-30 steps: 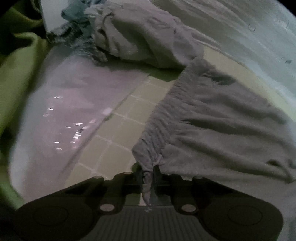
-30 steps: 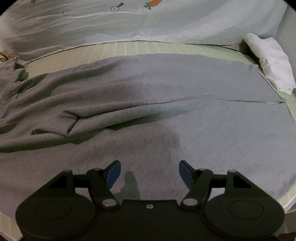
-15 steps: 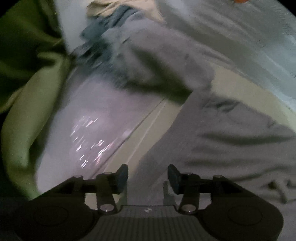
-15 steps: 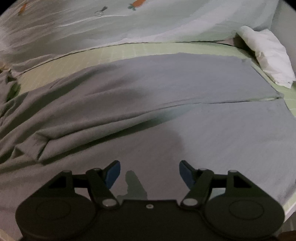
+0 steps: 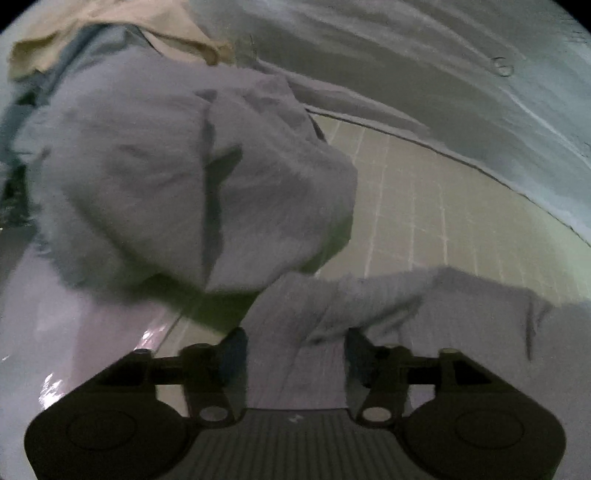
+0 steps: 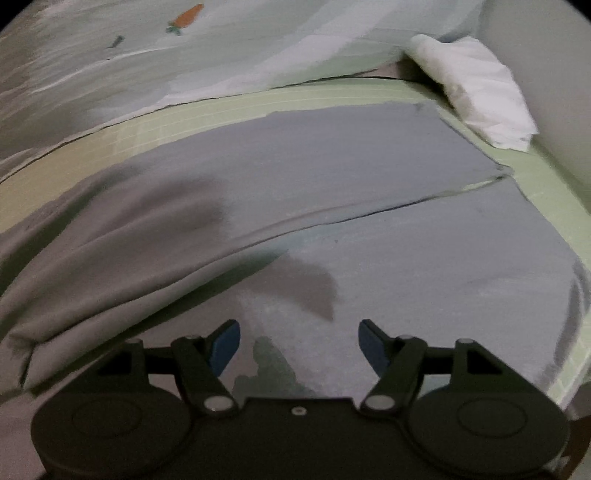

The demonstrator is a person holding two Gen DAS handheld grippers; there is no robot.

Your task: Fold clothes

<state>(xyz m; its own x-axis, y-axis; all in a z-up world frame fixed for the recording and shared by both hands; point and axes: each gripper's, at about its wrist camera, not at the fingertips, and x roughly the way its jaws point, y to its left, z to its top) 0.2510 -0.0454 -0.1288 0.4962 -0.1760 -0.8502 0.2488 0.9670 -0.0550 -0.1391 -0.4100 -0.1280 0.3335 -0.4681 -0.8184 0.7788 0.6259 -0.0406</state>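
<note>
Green grid mat (image 6: 258, 107) | flat grey knit trousers (image 6: 424, 266) | crumpled grey heap (image 5: 177, 177)

Two grey garments (image 6: 332, 177) (image 5: 177, 177) – one white pillow (image 6: 476, 85)

Grey trousers (image 6: 332, 192) across mid-frame, on pale green mat (image 6: 229, 107) gridded with white lines. Pale mint sheet (image 6: 258, 40) at top, printed with orange carrot (image 6: 188, 16). White pillow (image 6: 476, 88) upper right. Beige cloth (image 5: 110, 22) upper left.
</note>
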